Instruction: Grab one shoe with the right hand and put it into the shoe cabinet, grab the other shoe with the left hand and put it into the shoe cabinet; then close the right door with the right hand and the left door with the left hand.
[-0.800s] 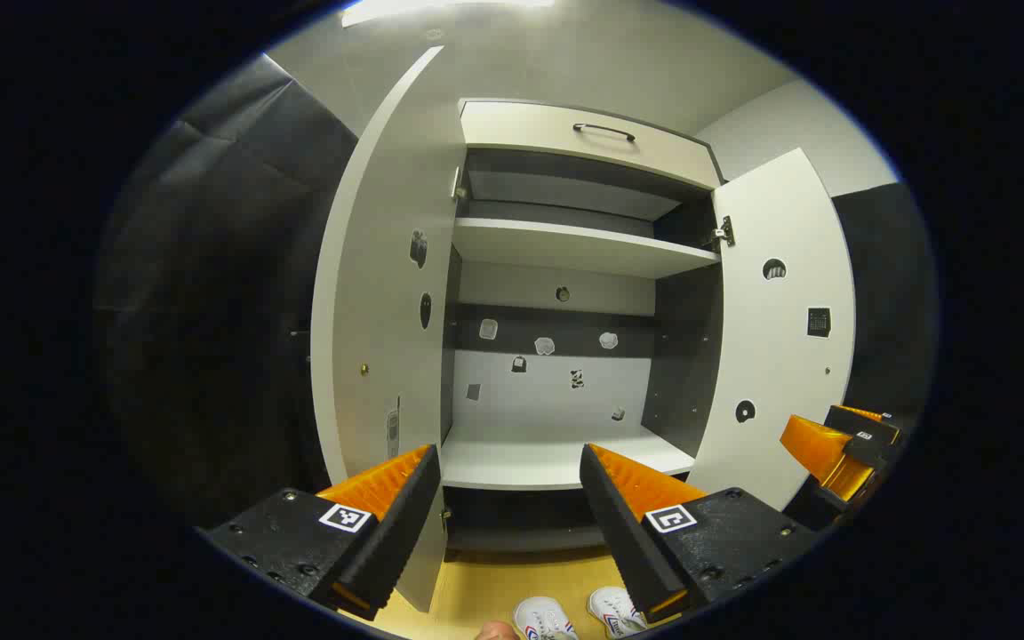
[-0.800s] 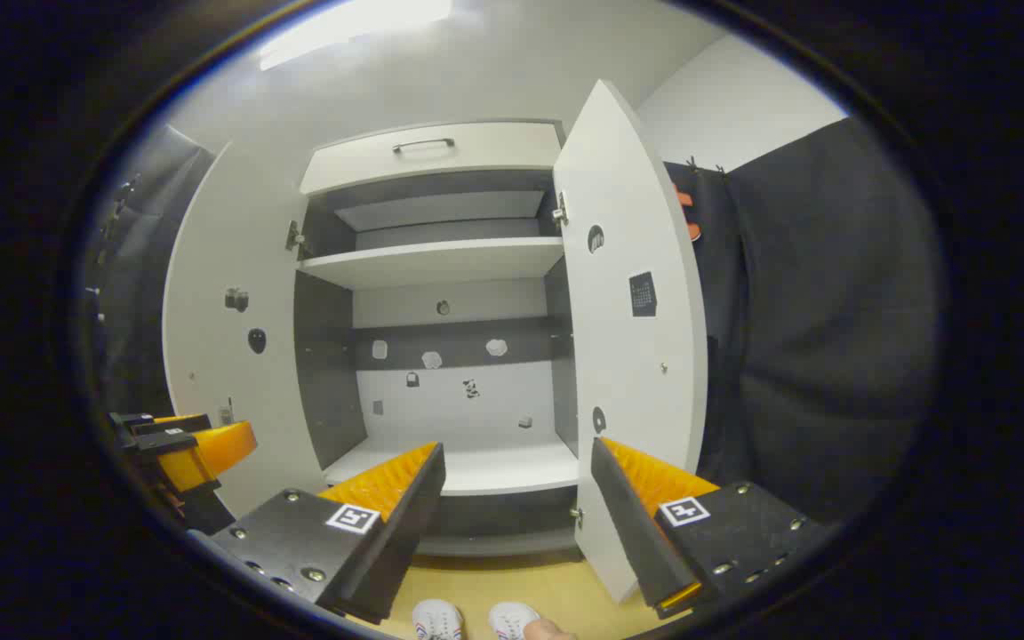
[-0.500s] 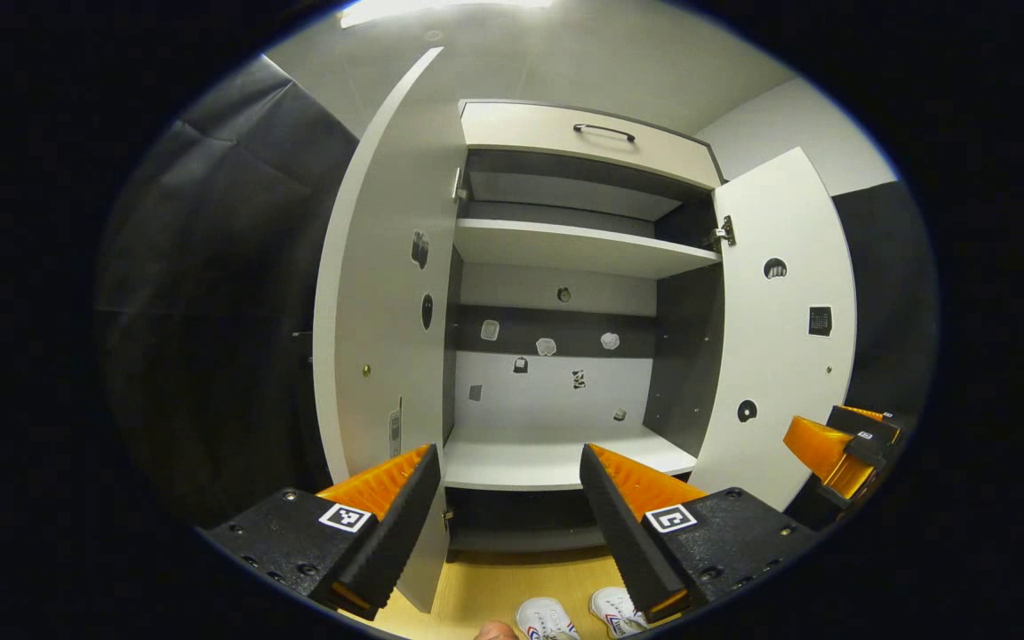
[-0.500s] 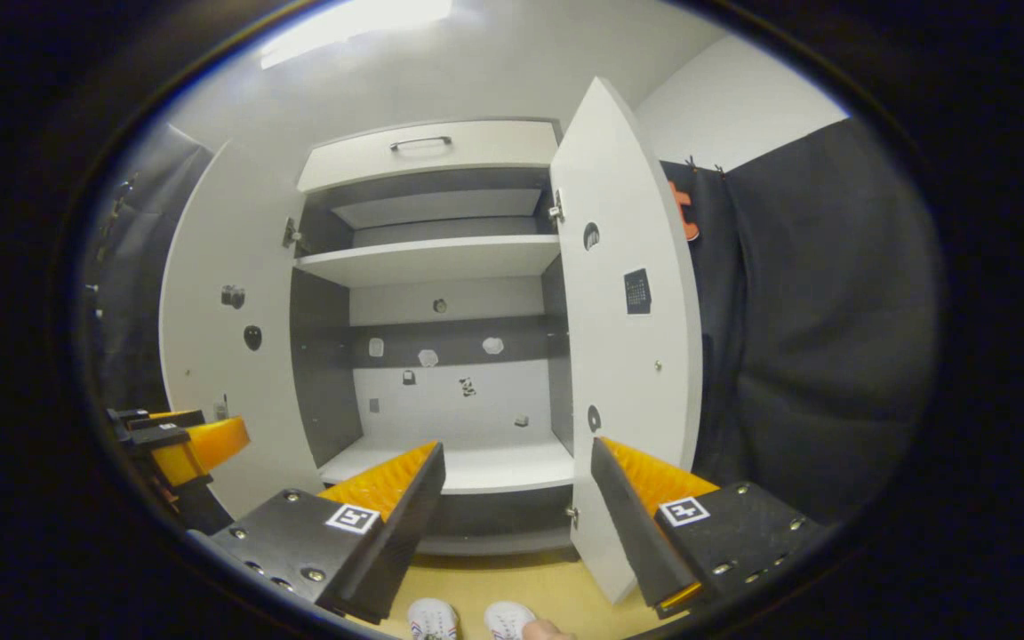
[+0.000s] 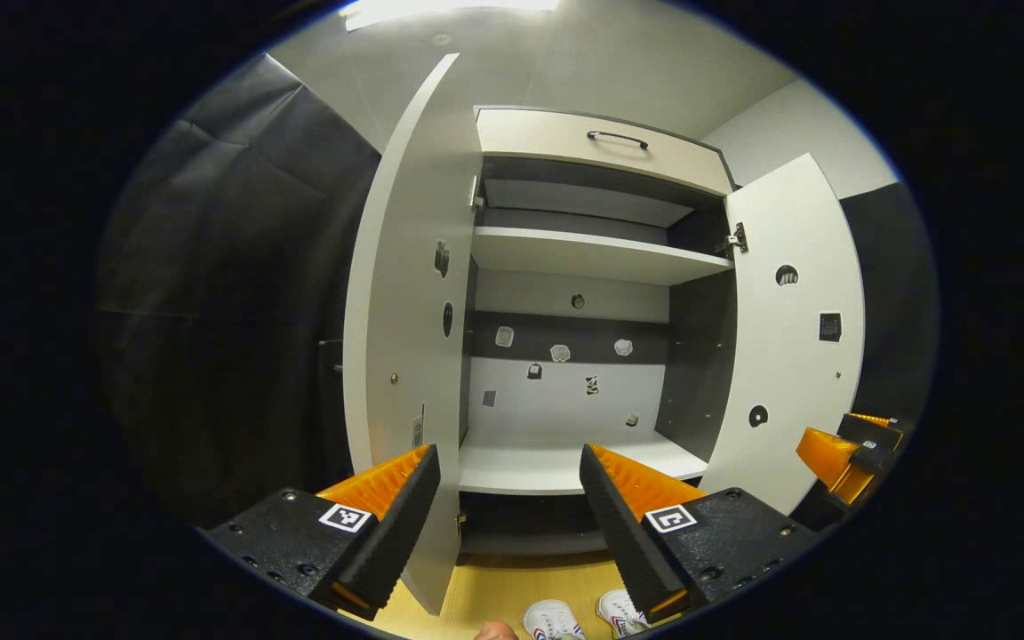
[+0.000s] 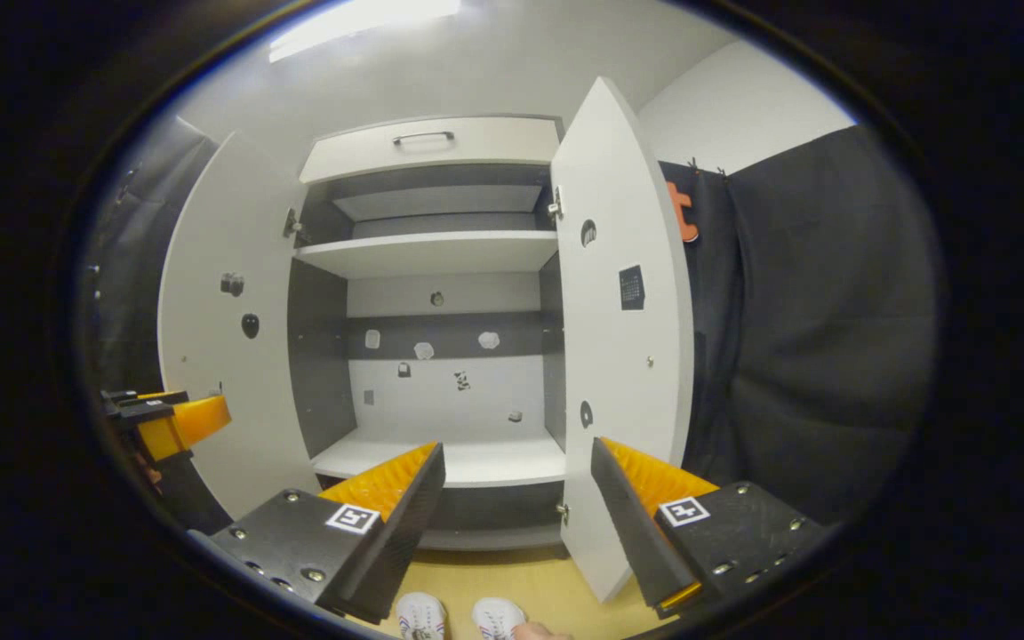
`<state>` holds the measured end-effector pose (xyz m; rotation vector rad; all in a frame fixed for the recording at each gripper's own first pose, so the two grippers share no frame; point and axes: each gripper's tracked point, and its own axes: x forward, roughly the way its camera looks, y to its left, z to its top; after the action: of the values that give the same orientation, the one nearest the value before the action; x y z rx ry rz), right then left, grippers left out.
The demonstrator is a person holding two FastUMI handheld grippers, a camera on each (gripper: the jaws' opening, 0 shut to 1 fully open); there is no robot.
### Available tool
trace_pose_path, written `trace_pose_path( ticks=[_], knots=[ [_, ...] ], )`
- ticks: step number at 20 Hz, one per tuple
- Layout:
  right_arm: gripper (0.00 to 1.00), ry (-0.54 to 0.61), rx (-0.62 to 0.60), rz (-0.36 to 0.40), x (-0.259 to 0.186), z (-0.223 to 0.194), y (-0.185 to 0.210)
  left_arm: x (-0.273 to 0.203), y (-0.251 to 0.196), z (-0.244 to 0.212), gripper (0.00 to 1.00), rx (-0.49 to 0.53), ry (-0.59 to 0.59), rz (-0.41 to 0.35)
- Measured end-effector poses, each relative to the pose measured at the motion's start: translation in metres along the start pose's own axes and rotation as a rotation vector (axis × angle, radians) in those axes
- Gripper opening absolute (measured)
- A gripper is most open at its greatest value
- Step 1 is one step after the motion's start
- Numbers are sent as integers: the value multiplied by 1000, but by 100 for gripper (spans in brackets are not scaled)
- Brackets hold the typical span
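Both cameras have shifted a little since the earlier frames: in the left gripper view the shoe cabinet (image 5: 579,293) now sits further right, and the other tongs out at the right edge sit lower; in the right gripper view the other tongs at the left edge have risen; nothing else changed. Left tongs (image 5: 508,524) released, fingers spread, nothing between them; right tongs (image 6: 516,524) likewise released and empty. Pair of white shoes (image 5: 583,616) on the yellow floor (image 5: 512,582) just below the tongs, toes toward the cabinet; seen too in the right gripper view (image 6: 459,615). Further back, left door (image 5: 405,356) and right door (image 6: 623,338) both swung wide open; lower shelf (image 5: 565,458) and upper shelf (image 5: 592,253) bare; small stickers on the back panel.
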<state>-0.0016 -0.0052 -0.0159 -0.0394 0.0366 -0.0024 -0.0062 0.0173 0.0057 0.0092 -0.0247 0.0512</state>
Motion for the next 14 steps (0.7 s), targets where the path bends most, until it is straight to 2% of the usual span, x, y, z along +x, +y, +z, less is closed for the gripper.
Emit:
trace_pose_path(
  ticks=[4, 5, 6, 10, 11, 12, 14],
  knots=[
    [99, 66, -44, 21, 2, -37, 8, -4, 3, -7, 96, 8, 17, 10],
    [94, 102, -55, 27, 2, -55, 9, -5, 3, -8, 96, 4, 20, 10],
    [99, 139, -67, 35, 1, -73, 12, -6, 5, -7, 96, 1, 21, 13],
    [99, 306, -109, 72, -6, -163, 21, -8, 11, -9, 96, 4, 25, 27],
    [94, 349, -114, 86, -9, -188, 24, -9, 14, -10, 96, 7, 26, 32],
    [99, 386, -120, 101, -14, -210, 27, -10, 16, -10, 96, 8, 25, 37],
    [99, 451, -129, 127, -20, -252, 31, -10, 21, -9, 96, 10, 25, 44]
  ],
)
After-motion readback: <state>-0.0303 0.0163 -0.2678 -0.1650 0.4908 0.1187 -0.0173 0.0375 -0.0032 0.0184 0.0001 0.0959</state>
